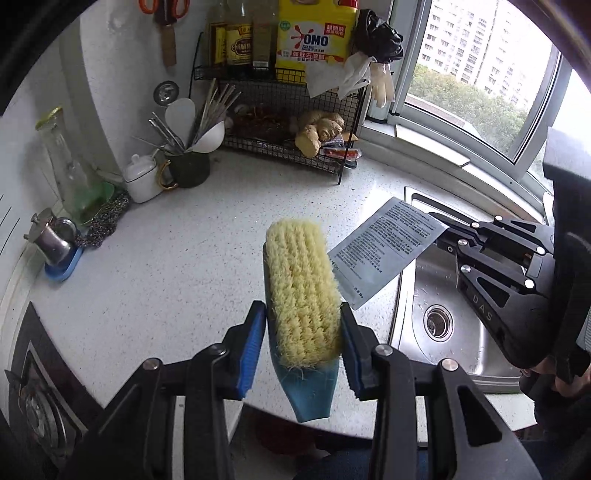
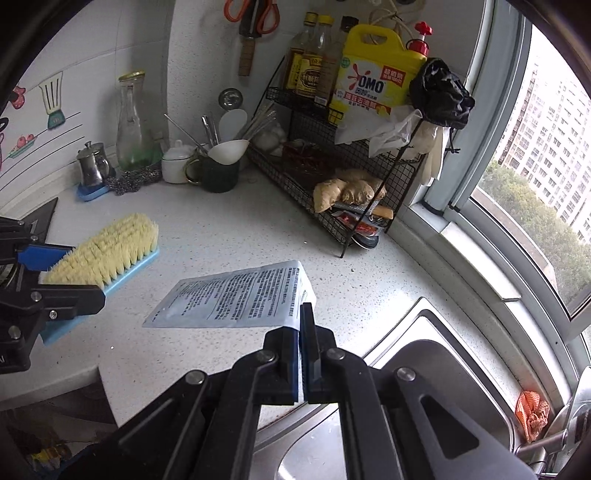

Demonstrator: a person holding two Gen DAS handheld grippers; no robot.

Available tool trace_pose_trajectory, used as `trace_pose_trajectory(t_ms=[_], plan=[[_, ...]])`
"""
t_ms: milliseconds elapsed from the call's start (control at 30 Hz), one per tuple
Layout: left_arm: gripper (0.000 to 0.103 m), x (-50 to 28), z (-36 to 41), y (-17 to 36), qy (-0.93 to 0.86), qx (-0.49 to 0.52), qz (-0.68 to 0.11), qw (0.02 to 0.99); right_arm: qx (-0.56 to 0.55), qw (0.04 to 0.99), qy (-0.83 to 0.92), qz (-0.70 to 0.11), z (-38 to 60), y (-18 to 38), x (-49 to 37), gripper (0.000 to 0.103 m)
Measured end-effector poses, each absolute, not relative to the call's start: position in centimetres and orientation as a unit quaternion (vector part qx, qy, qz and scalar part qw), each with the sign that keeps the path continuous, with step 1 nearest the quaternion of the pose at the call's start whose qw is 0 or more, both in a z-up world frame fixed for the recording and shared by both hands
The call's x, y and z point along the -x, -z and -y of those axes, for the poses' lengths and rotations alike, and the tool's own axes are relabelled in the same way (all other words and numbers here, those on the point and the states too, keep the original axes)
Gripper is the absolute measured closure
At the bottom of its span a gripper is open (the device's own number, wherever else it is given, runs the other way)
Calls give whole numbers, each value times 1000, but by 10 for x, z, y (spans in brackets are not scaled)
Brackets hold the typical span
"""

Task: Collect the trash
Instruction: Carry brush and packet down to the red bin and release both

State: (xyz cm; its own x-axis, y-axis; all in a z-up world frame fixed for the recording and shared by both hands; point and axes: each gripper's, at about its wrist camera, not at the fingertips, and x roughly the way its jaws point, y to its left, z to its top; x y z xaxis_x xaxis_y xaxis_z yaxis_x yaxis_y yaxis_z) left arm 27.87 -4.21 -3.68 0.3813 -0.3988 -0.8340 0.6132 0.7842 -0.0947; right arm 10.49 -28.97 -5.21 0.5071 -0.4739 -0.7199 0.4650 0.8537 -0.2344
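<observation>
On the white speckled counter [image 1: 155, 288] a black wire rack [image 2: 354, 158] with two shelves stands in the corner near the window [image 2: 535, 155]. Its upper shelf holds three dark sauce bottles [image 2: 314, 70] and one yellow detergent jug [image 2: 376, 77] with a red pump. On the lower shelf lie two pieces of ginger [image 2: 347, 192], some dried red things that I cannot name, and a few small packets [image 2: 358, 223] at the front edge. One black bag [image 2: 441, 94] and pale plastic bags [image 2: 391, 133] hang on the rack's side.

Left of the rack, a dark green mug [image 2: 218, 173] holds one white spoon [image 2: 229, 149], a white spatula and a bundle of metal chopsticks; I cannot count them. Beside the mug stands one small white jar with lid [image 2: 177, 162], then one empty glass carafe [image 2: 133, 122], and one little steel pot [image 2: 92, 166] on a blue dish. One pair of orange scissors [image 2: 253, 14] hangs on the wall. The steel sink [image 1: 439, 325] looks empty at its drain.

The left gripper [image 1: 303, 328] is clamped on a scrub brush [image 1: 301, 291] with a blue back and yellow bristles, lifted above the counter. The right gripper [image 2: 300, 332] is fully clenched and pinches the edge of one flat printed sachet [image 2: 236, 295], the trash; it is in the air, over the counter's edge near the sink.
</observation>
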Motion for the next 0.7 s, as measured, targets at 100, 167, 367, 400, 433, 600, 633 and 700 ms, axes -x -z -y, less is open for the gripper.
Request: trace_pose_trajectory(t_ms=[100, 167, 367, 400, 433, 600, 633, 700], plan=[[67, -256, 19, 34, 299, -109, -464, 827, 13, 871, 263, -416, 258, 48, -99, 103], [67, -239, 3, 33, 292, -109, -465, 829, 17, 872, 259, -415, 237, 46, -94, 103], [67, -193, -50, 37, 278, -102, -475, 829, 23, 873, 239, -424, 178, 54, -83, 103], [67, -186, -58, 40, 275, -101, -479, 828, 23, 873, 235, -427, 168, 56, -81, 103], [67, -179, -64, 43, 272, -100, -483, 826, 23, 873, 230, -429, 161, 59, -79, 103], [67, -149, -95, 69, 255, -85, -514, 815, 21, 866, 209, -454, 125, 83, -71, 103], [67, -145, -100, 77, 248, -81, -523, 811, 20, 864, 207, -459, 119, 88, -69, 103], [67, -137, -109, 92, 238, -77, -537, 806, 19, 860, 198, -470, 109, 99, -66, 103]])
